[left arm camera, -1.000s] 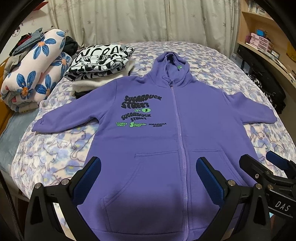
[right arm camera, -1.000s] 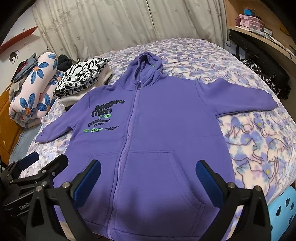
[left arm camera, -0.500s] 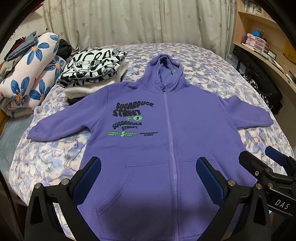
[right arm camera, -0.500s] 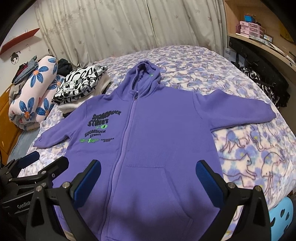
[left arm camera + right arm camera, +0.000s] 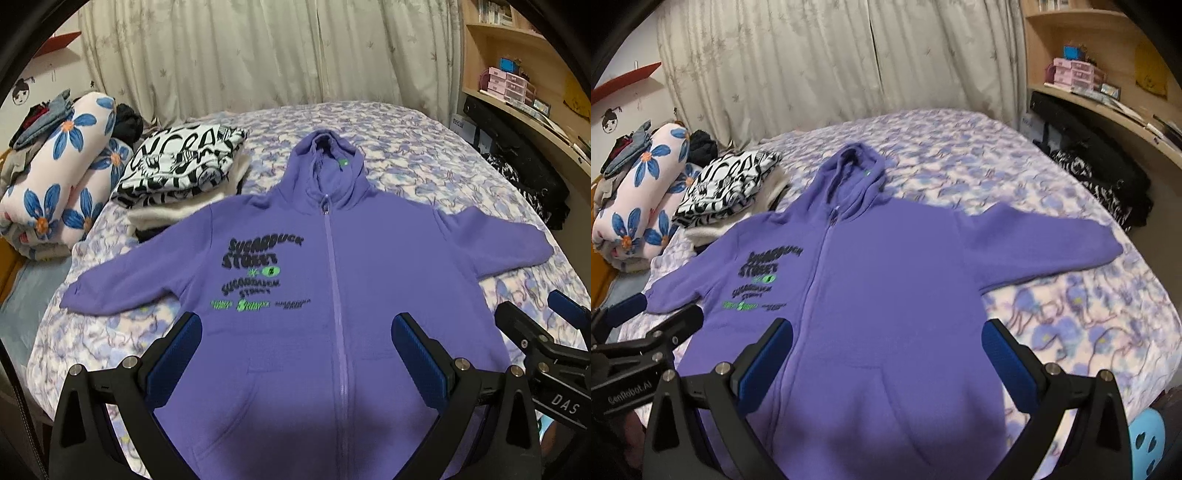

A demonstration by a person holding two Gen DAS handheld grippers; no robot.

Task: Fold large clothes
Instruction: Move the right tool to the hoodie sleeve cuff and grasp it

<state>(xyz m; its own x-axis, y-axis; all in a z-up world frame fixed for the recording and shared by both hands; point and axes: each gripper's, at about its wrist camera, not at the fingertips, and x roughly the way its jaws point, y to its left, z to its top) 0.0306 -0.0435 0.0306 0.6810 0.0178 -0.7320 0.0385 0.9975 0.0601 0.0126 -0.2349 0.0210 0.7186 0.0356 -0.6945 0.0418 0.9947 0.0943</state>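
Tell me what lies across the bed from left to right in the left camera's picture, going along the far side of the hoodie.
Rolled floral blanket → folded black-and-white printed garment → hood of the purple hoodie → dark clothing heaped under the wooden shelf.

The purple hoodie (image 5: 369,295) lies flat across the near half of the bed (image 5: 424,147), sleeves spread. Far-left, a stack of folded clothes (image 5: 184,173) touches its left shoulder — tight passage there. Beyond that stack, floral rolled bedding (image 5: 62,184) blocks the left edge. Bare bedspread lies open past the hood and under the right sleeve — shelving (image 5: 517,92) bounds the far right.
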